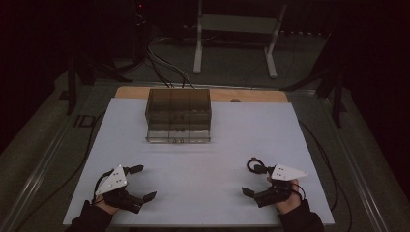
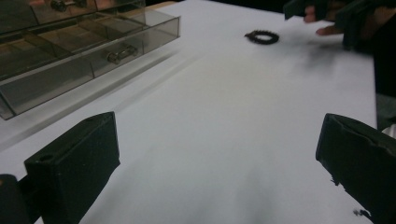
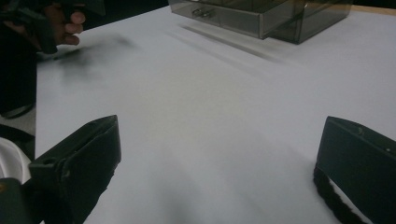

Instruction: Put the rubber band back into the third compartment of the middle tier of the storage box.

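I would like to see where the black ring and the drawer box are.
black ring [image 2: 262,36], left gripper view, on its near rim.
drawer box [image 1: 178,102], high view, on its smoky top.

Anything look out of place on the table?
Mostly tidy. The smoky clear drawer box sits square at the back, its bottom drawer pulled slightly out. One black ring-shaped hair tie lies loose on the white mat beside the right gripper. Nothing spilled or damaged.
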